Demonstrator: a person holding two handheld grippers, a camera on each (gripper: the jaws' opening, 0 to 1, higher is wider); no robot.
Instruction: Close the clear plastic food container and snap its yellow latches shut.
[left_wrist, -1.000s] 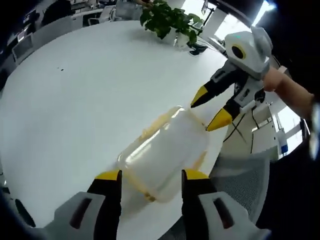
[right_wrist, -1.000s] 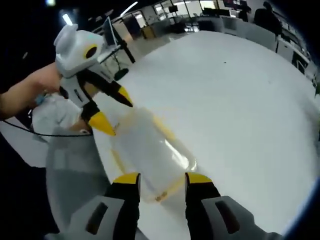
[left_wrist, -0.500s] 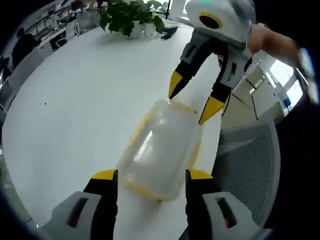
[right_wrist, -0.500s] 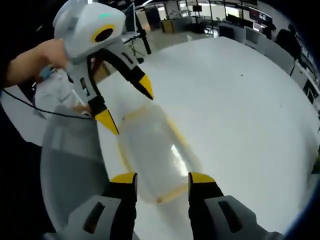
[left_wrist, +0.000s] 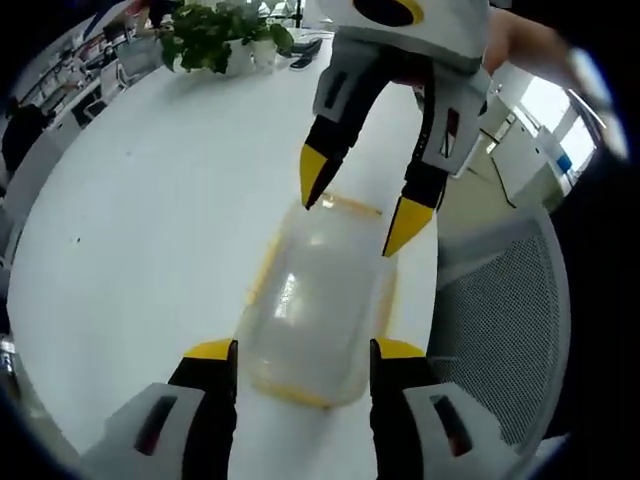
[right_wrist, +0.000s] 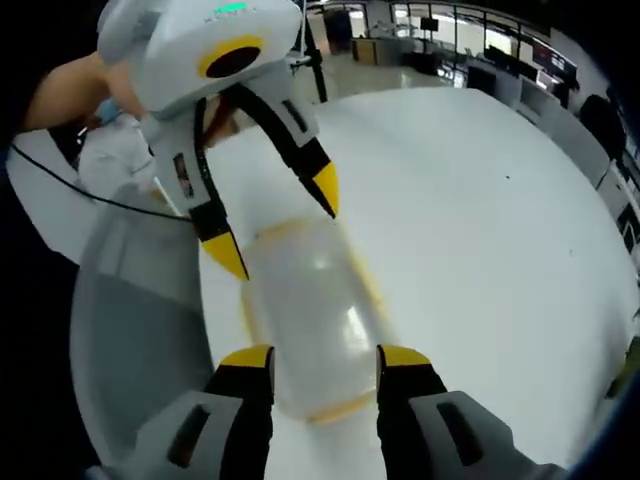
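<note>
While the clear container (left_wrist: 315, 300) lies on the white table (left_wrist: 140, 220) with its lid on, I hold my two claws at its opposite ends. In the left gripper view my left claw (left_wrist: 303, 352) stands open, its yellow tips on either side of the container's near end, whether they touch the plastic I cannot tell. Facing it, my right claw (left_wrist: 352, 205) comes down from the top of that view, also open, its tips spread at the far end beside the yellow rim. The right gripper view gives the mirror of this: my right claw (right_wrist: 325, 358) straddles one end of the container (right_wrist: 310, 310) and my left claw (right_wrist: 278, 228) hangs open over the other. A mesh chair (left_wrist: 500, 330) stands just beside the table edge near the container, and a potted plant (left_wrist: 215, 35) sits well apart at the far side of the table.
</note>
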